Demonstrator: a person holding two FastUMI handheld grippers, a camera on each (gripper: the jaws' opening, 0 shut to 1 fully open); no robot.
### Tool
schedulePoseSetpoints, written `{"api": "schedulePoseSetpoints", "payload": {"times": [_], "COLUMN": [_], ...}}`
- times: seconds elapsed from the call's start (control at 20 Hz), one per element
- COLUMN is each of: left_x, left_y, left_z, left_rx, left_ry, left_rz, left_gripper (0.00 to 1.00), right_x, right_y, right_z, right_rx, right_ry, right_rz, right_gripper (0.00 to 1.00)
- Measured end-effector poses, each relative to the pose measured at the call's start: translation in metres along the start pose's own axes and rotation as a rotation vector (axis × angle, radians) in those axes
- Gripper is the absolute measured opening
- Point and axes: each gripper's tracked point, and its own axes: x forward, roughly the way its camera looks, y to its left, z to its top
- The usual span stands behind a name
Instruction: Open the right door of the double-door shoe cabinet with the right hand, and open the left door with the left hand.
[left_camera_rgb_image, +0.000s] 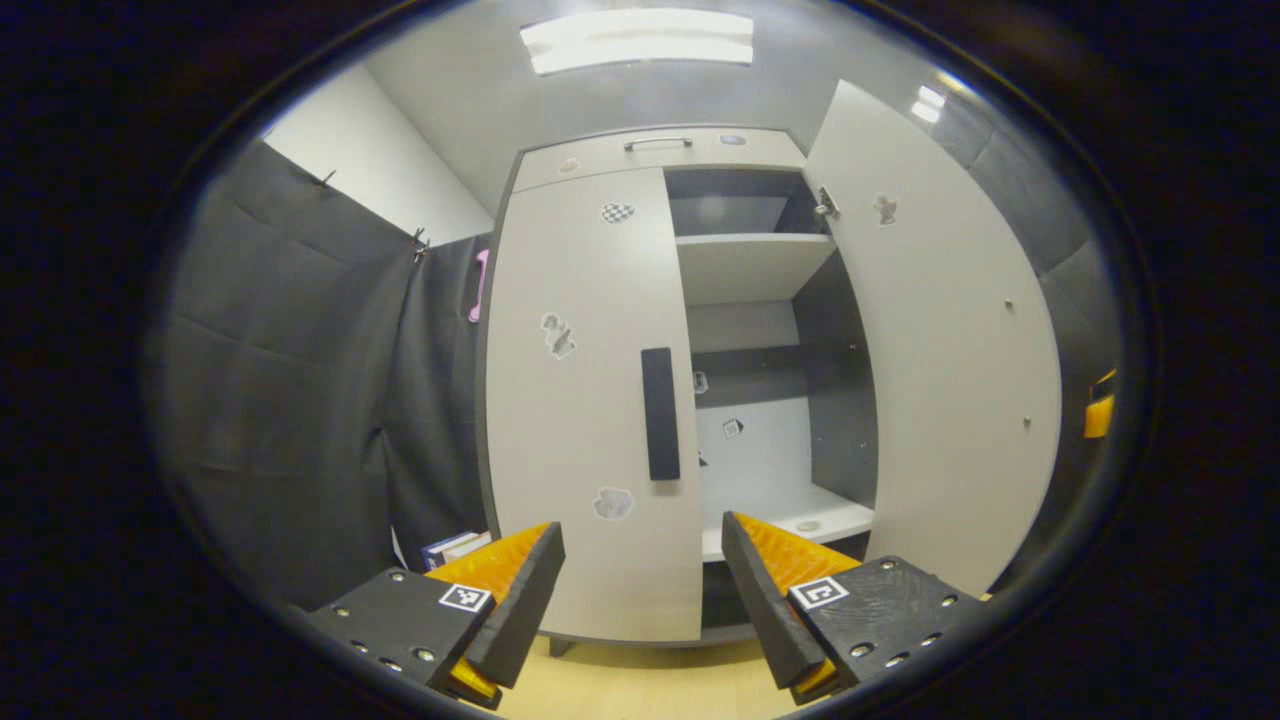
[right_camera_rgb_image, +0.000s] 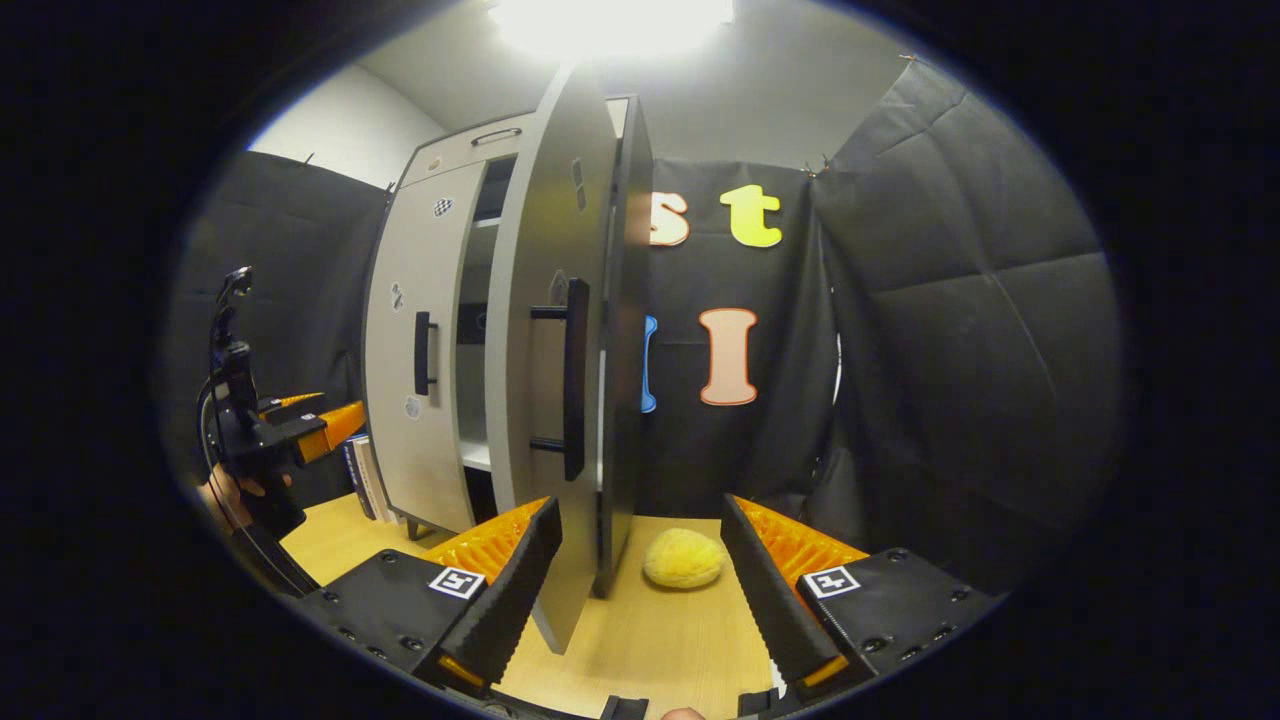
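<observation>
Two grippers are in my feed, and I take the shoe cabinet (left_camera_rgb_image: 640, 400) as the reference landmark.

1. Left gripper (left_camera_rgb_image: 643, 590): its fingers (left_camera_rgb_image: 520, 600) are spread wide and grip nothing. They hover in front of the cabinet's lower part, apart from it. In the right gripper view the same unit (right_camera_rgb_image: 330, 425) appears left of the cabinet, held by a hand (right_camera_rgb_image: 235, 495).

2. Right gripper (right_camera_rgb_image: 640, 580): its fingers (right_camera_rgb_image: 770, 590) are likewise spread wide, with nothing between them. They sit low, just before the edge of the open door.

3. Left door (left_camera_rgb_image: 590, 400): closed against the cabinet front; its dark vertical handle (left_camera_rgb_image: 660, 413) is untouched.

4. Right door (right_camera_rgb_image: 555, 330): swung well out from the cabinet, exposing the shelves (left_camera_rgb_image: 750, 265) inside. Its bar handle (right_camera_rgb_image: 573, 378) is free of both grippers.

5. Yellow sponge (right_camera_rgb_image: 684, 558): on the wooden floor (right_camera_rgb_image: 660, 640), right of the open door's foot.

6. Markings: small stickers dot the cabinet panels; I can read no text on them. Each finger mount carries a square coded tag (left_camera_rgb_image: 465, 598).
</observation>
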Motion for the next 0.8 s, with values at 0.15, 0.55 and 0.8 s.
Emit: {"api": "schedulePoseSetpoints", "payload": {"times": [0.15, 0.55, 0.8], "left_x": [0.035, 0.118, 0.159], "left_y": [0.0, 0.001, -0.002], "left_z": [0.019, 0.043, 0.036], "left_rx": [-0.029, -0.024, -0.009], "left_ry": [-0.02, -0.042, -0.023], "left_rz": [-0.021, -0.079, -0.102], "left_gripper": [0.93, 0.93, 0.93], "right_x": [-0.006, -0.009, -0.01], "right_y": [-0.02, -0.038, -0.044], "right_z": [-0.009, -0.035, -0.048], "right_rx": [0.019, 0.134, 0.21], "right_ry": [0.017, 0.086, 0.108], "right_rz": [-0.086, -0.226, -0.286], "right_gripper": [0.96, 1.0, 0.98]}}
